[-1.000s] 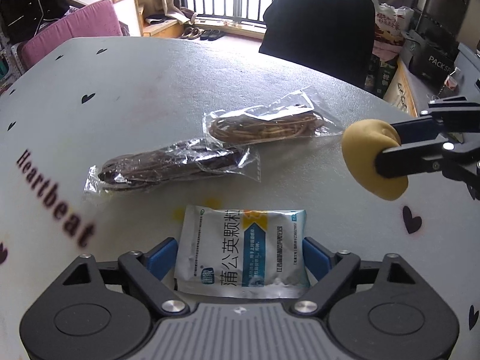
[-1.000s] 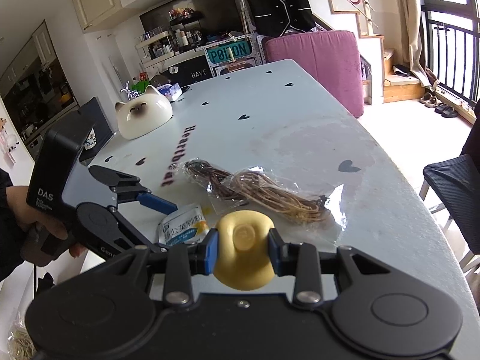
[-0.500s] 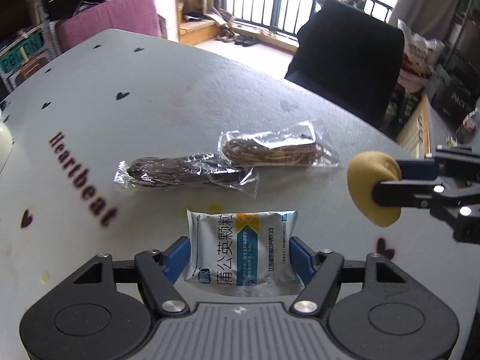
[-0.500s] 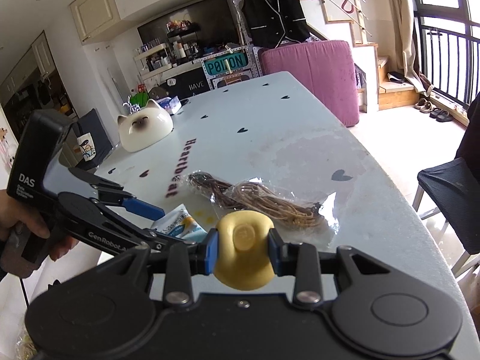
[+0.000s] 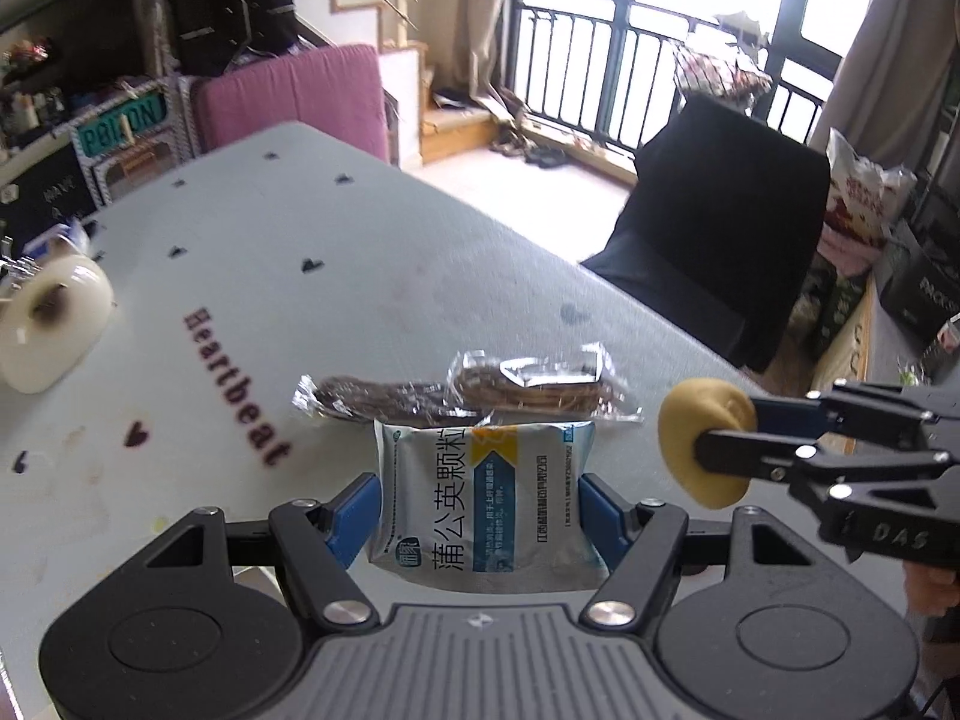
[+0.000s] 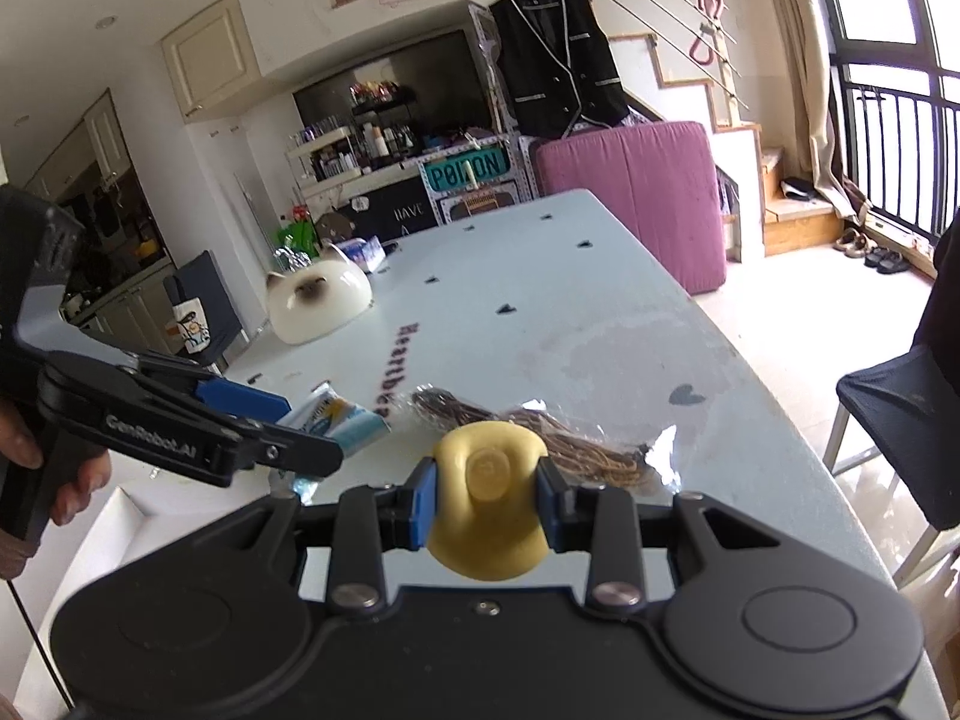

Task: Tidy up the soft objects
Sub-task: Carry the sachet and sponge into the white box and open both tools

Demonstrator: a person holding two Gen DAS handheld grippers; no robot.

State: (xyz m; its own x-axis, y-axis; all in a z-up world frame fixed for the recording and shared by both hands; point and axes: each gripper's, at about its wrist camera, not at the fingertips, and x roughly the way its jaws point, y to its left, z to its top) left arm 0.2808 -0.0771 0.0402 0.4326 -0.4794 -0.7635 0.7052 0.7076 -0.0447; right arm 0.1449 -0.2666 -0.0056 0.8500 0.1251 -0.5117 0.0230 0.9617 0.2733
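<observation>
Left gripper (image 5: 480,510): blue pads closed against both side edges of a white-and-blue sachet (image 5: 483,501) printed with Chinese characters; the sachet is held above the table (image 5: 360,276), apparently clear of it, though contact cannot be confirmed. Right gripper (image 6: 486,501): pads pressed into a yellow soft dome-shaped object (image 6: 489,507), carried in the air just right of the sachet. Beyond both, two clear packets are laid side by side on the table: dark brown strands (image 5: 378,399) and lighter tan strands (image 5: 540,387). Farther left, a cream cat-face bowl (image 5: 51,324) is seen upturned near the "Heartbeat" lettering (image 5: 237,384).
</observation>
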